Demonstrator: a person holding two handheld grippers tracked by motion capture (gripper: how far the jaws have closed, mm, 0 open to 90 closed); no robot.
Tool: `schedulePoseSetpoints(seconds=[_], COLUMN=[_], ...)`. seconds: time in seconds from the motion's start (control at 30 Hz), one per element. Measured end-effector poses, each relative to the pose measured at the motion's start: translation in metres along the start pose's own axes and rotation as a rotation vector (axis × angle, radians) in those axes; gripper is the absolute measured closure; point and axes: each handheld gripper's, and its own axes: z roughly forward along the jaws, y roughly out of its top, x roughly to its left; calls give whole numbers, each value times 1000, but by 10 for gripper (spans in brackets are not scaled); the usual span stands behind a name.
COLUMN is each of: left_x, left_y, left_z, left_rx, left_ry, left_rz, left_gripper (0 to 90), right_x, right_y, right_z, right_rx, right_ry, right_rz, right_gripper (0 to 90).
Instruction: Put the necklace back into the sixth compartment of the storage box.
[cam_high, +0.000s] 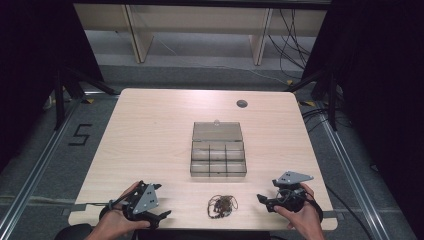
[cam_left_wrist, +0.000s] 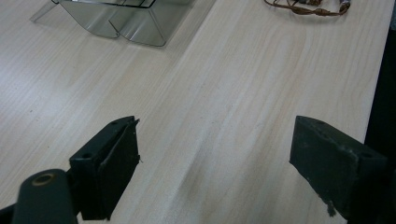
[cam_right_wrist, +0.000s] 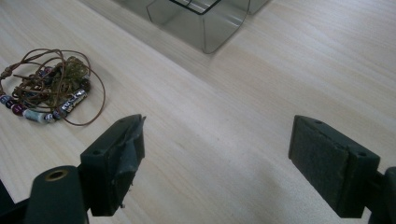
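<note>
- light wood table (cam_high: 150, 130) seen from above, w/ a small dark round hole (cam_high: 242, 103) near the far edge.
- clear plastic box (cam_high: 218, 159) sits in the middle of the table. it has little compartments inside, 2 rows of 3. its lid (cam_high: 217, 131) is open and lies flat behind it.
- beaded cord necklace (cam_high: 222, 205) lies in a tangled pile near the front edge, just in front of the box but not touching it. brown cord, small beads in dark red, white & silver.
- left gripper (cam_high: 159, 201) is held in the left hand (cam_high: 116, 220) at the front left corner. its jaws are spread wide w/ nothing between them, just bare table. grey 3-corner plate on top.
- right gripper (cam_high: 263, 202) is held in the right hand (cam_high: 303, 216) at the front right. jaws also spread wide, nothing in them.
- necklace is between the 2 grippers, apart from both.
- in the right gripper view the necklace is off to the left of the jaws & a box corner is up top.
- in the left gripper view the box corner is top left, a bit of necklace at the top right.
</note>
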Motion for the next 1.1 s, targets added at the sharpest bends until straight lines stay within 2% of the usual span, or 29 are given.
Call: schedulePoseSetpoints(seconds=[0.1, 0.13, 0.2, 0.23, 0.27, 0.3, 0.33, 0.37, 0.43, 0.47, 0.53, 0.57, 0.6, 0.63, 0.7, 0.73, 0.8, 0.87, 0.9, 0.97, 1.1], left_x=[0, 0, 0, 0, 0, -1, -1, 0, 0, 0, -1, 0, -1, -2, -2, -2, -2, -1, -1, -1, -1], left_y=[0, 0, 0, 0, 0, -1, 0, 0, 0, 0, 0, 0, 0, 0, 0, 0, -1, 0, 0, 0, 0], left_z=[1, 1, 1, 1, 1, 2, 1, 1, 1, 1, 1, 1, 2, 3, 3, 3, 3, 2, 2, 2, 2], left_rx=[-13, -13, -13, -16, -16, -27, -21, -10, -12, -13, -16, -14, -21, -31, -30, -30, -30, -32, -29, -30, -25], left_ry=[6, 6, 2, -11, -11, 3, 7, -7, -9, -11, -6, -2, -10, 15, 12, 13, 16, -7, -8, -6, 0], left_rz=[-1, -1, 0, -7, -7, -7, 1, -1, -1, -4, -4, 1, -7, 2, -5, -6, -7, -9, -7, -7, 3], left_gripper=[150, 150, 150, 150, 150, 150, 150, 150, 150, 150, 150, 150, 150, 150, 150, 150, 150, 150, 150, 150, 150], right_x=[1, -1, 0, 1, 4, 1, 3, 3, 4, 3, 6, 7, 7, 8, 9, 13, 16, 19, 19, 21, 26], right_y=[0, 0, 2, 2, 3, 4, 5, 6, 7, 8, 10, 11, 12, 13, 15, 18, 21, 24, 25, 29, 34], right_z=[-1, 0, -1, -1, -2, -2, -3, -2, -3, -3, -4, -2, -1, 0, 1, 1, 3, 4, 5, 5, 10], right_rx=[13, -3, 0, 3, 13, 5, 19, 11, 20, 8, 29, 23, 20, 22, 43, 59, 50, 61, 50, 84, 76], right_ry=[-1, -3, -2, 4, 12, 9, 13, 13, 23, 18, 30, 29, 27, 31, 36, 48, 52, 57, 52, 60, 60], right_rz=[12, -17, -20, -5, 32, -7, 7, -14, -2, -21, 0, 2, -9, -4, -32, -31, -38, -48, -76, -84, -106], right_gripper=[192, 192, 192, 193, 194, 195, 196, 200, 206, 208, 209, 212, 215, 216, 222, 230, 233, 235, 237, 243, 247])
